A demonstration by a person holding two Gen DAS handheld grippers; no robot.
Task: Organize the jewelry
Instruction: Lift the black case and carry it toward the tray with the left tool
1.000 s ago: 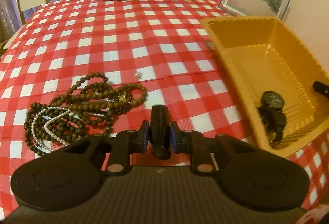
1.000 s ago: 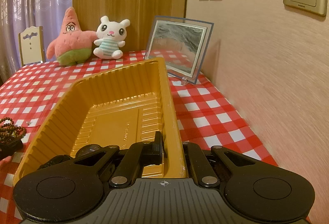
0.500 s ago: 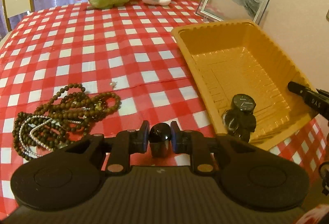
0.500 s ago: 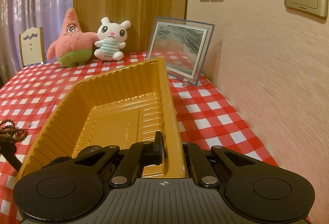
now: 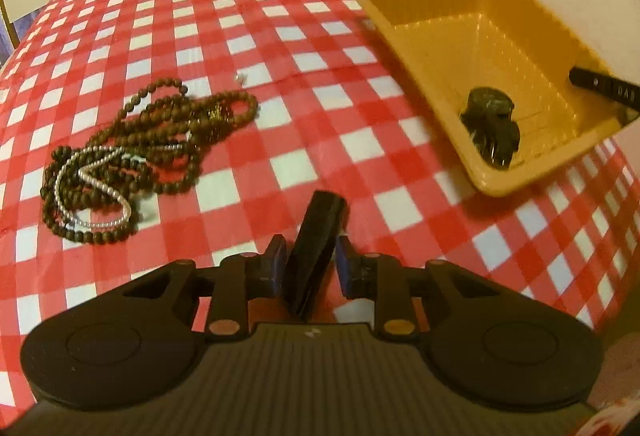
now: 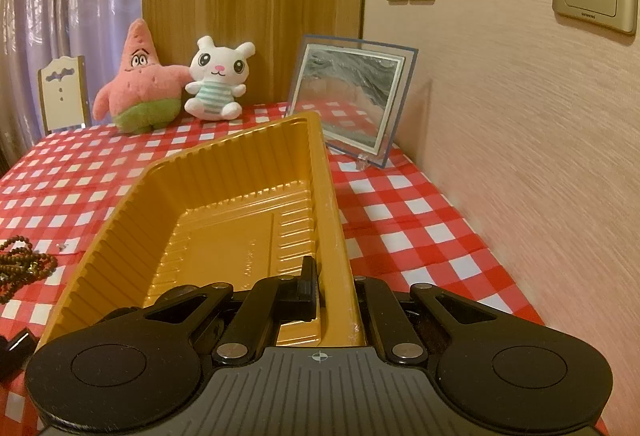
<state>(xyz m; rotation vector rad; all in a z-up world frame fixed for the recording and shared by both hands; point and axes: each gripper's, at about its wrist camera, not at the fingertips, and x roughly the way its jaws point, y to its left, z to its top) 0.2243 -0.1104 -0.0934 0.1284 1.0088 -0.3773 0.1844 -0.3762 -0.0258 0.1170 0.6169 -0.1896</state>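
Left gripper (image 5: 310, 266) clamped on a smooth black oblong case (image 5: 316, 240) above the checked cloth (image 5: 360, 139). Right gripper (image 6: 334, 286) pinched on the ribbed wall of the glossy yellow tray (image 6: 224, 195) — one finger inside, one outside. Tangled wooden beads (image 5: 160, 131) and a pearl strand (image 5: 94, 191) heaped left; dark watch (image 5: 492, 123) in the tray's near corner.

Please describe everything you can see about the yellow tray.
The yellow tray is a rectangular, open-topped bin of glossy thin plastic, with ribbed sloping walls and a stepped floor. It rests on the checked tablecloth. A dark watch lies inside near one corner. The right gripper clamps its near side wall.
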